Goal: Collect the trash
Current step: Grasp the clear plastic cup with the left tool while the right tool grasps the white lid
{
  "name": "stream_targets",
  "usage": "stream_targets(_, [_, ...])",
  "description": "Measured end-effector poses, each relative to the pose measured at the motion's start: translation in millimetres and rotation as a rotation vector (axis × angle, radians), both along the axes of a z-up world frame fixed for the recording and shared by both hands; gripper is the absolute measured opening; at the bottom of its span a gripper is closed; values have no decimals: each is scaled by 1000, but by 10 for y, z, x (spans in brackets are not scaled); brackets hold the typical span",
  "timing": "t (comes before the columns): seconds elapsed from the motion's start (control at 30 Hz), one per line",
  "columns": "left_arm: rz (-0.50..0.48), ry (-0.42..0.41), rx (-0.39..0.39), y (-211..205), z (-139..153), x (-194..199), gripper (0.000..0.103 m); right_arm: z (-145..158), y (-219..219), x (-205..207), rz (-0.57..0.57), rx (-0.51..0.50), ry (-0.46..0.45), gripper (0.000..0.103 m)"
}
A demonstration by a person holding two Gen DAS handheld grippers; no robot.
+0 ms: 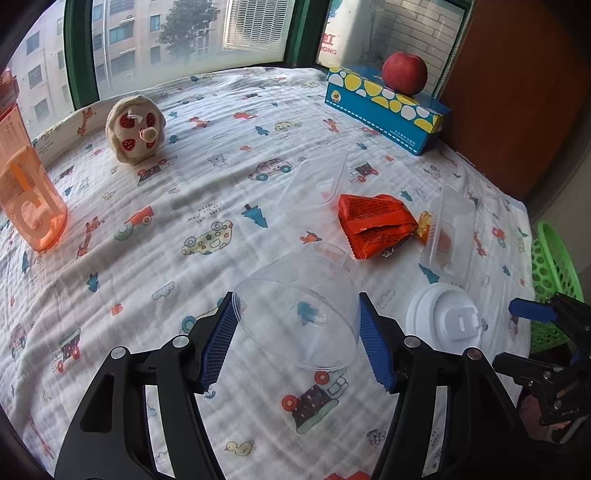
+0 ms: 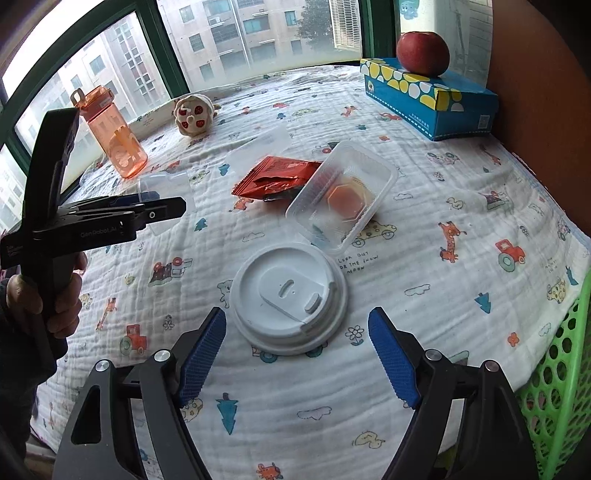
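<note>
By window (image 2: 236, 33), printed cloth (image 1: 147, 258)

A quilted cloth printed with cars, giraffes and trees (image 2: 461, 192) covers the surface under your tools.

From your right wrist view, the white cup lid (image 2: 291, 299) lies at centre; at 12 o'clock a clear tray (image 2: 343, 195) leans on an orange-red wrapper (image 2: 273, 177). At 10 o'clock stands an orange bottle (image 2: 114, 133), with a plush toy (image 2: 194, 114) at 11. At 1 o'clock sits a blue tissue box (image 2: 432, 96). A clear lid (image 1: 314, 184) lies beyond the wrapper.
</note>
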State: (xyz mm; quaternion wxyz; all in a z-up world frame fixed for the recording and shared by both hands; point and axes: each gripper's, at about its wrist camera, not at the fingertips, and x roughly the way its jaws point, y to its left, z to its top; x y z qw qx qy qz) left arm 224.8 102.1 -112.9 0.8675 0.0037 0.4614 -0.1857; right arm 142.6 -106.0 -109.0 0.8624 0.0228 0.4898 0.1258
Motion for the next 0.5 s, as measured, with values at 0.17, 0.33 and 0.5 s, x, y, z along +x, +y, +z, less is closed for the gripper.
stream_targets(0.17, [23, 1, -13, 79, 48, -77, 63, -113, 95, 102, 24, -20, 10, 75])
stream_targets(0.33, [28, -5, -24, 119, 90, -126, 63, -200, 194, 185, 42, -46, 21, 75])
stream_targets(0.5, [25, -3, -27, 113, 87, -170, 63, -263, 248, 234, 45, -80, 24, 75])
